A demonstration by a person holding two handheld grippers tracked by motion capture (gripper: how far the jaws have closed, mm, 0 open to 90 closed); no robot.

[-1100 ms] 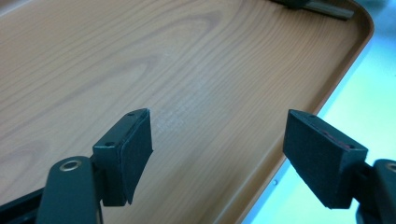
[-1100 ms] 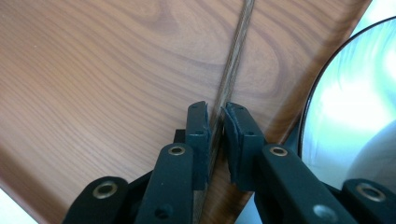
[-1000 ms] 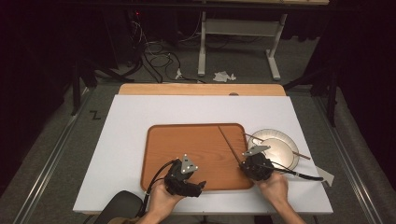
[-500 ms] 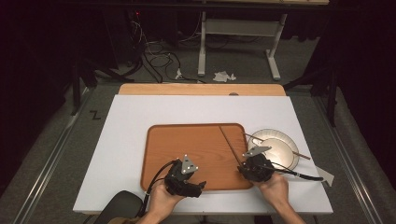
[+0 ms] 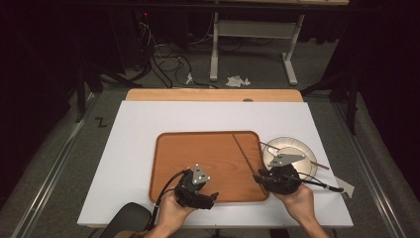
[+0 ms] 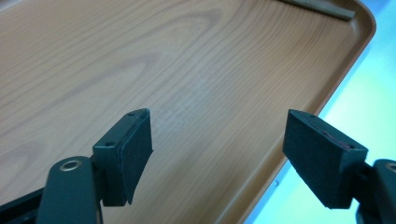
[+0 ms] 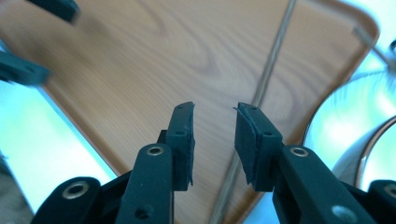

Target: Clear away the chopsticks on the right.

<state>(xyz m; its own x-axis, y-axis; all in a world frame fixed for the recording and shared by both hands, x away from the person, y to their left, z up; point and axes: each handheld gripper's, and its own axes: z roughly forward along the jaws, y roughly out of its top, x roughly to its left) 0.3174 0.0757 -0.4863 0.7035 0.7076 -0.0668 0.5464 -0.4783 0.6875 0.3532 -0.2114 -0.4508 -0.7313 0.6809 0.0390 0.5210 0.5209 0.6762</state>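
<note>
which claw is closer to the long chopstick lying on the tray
Right. The right claw hangs just above the chopstick, jaws open around its near end. The left claw sits at the tray near edge, well off to the chopstick's left.

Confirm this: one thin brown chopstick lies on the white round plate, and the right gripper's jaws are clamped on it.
Wrong about the grip. The right gripper view shows the right gripper open, the thin brown chopstick lying free on the wooden tray, not clamped.

The right tool (image 7: pixel 214 140) has been lifted off the chopstick (image 7: pixel 271 65) at the tray's (image 5: pixel 168 148) 4 o'clock edge. Its jaws have just been opening, and the chopstick is left lying below them, ungripped.
</note>
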